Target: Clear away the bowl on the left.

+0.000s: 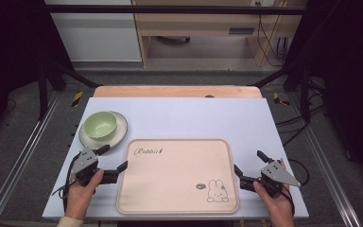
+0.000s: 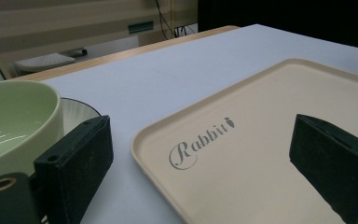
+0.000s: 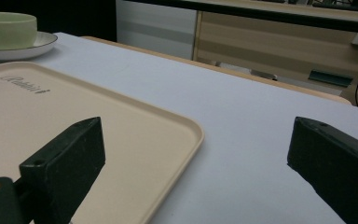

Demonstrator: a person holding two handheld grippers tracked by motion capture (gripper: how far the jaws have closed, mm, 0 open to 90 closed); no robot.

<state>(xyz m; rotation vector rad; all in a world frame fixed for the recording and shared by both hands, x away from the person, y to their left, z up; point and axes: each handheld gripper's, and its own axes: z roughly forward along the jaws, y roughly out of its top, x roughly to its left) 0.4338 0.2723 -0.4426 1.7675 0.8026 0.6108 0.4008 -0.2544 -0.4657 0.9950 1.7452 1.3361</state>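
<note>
A beige tray [image 1: 177,175] printed with "Rabbit" and a small rabbit lies flat in the middle of the white table top. At its far left a pale green bowl [image 1: 100,125] stands on a white plate [image 1: 118,134]. My left gripper [image 1: 112,158] is open at the tray's left edge, one jaw over the tray [image 2: 261,140], the other beside the bowl [image 2: 9,121]. My right gripper [image 1: 249,163] is open at the tray's right edge, one jaw above the tray's corner [image 3: 121,140]. Nothing lies between either pair of jaws. The bowl [image 3: 7,30] and plate [image 3: 42,44] sit far off.
The white table top [image 1: 194,116] ends in a wooden strip [image 1: 177,91] at the far side. Black frame bars [image 1: 52,75] stand at both back corners. Beyond the table is a floor with cables [image 1: 269,42] and wooden furniture.
</note>
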